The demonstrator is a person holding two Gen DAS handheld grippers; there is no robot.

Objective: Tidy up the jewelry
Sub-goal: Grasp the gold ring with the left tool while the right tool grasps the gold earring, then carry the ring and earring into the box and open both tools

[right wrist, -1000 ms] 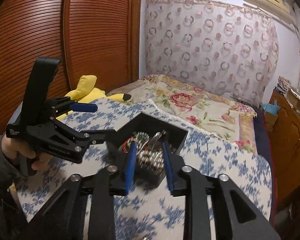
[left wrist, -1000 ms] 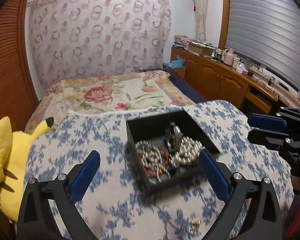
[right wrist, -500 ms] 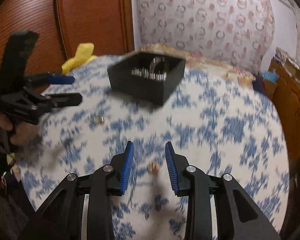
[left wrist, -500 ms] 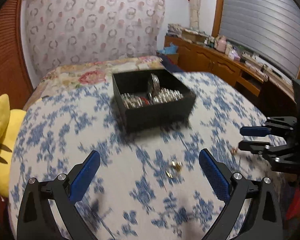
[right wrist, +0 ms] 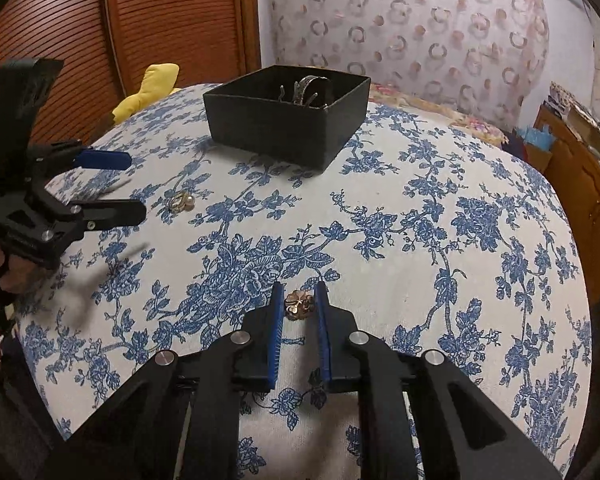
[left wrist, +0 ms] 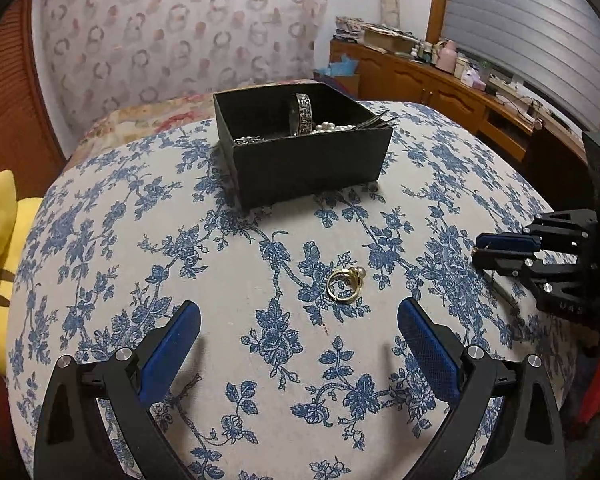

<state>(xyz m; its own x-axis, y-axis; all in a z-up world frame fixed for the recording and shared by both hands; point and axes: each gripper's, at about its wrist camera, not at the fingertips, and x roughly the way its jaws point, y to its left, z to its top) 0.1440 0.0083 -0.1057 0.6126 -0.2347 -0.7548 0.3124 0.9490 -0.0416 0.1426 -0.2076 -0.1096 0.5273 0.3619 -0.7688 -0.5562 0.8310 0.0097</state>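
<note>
A black open box (left wrist: 308, 152) holding bracelets and pearls stands on the blue-flowered cloth; it also shows in the right wrist view (right wrist: 288, 116). A gold ring with a pearl (left wrist: 345, 284) lies on the cloth just ahead of my left gripper (left wrist: 300, 332), which is wide open and empty. The ring also shows in the right wrist view (right wrist: 181, 202). A small copper flower-shaped piece (right wrist: 299, 305) lies on the cloth between the tips of my right gripper (right wrist: 299, 300), whose jaws stand narrowly apart around it without visibly touching it.
The table (right wrist: 440, 240) is round, with its cloth falling off at the edges. A yellow plush toy (left wrist: 0, 248) lies at the left. A bed (left wrist: 140, 116) lies behind the table and a wooden cabinet (left wrist: 440, 84) with clutter stands at the right.
Both grippers have pulled back from the box and dropped low over the cloth. The right gripper now straddles the copper flower piece; the left now faces the gold ring.
</note>
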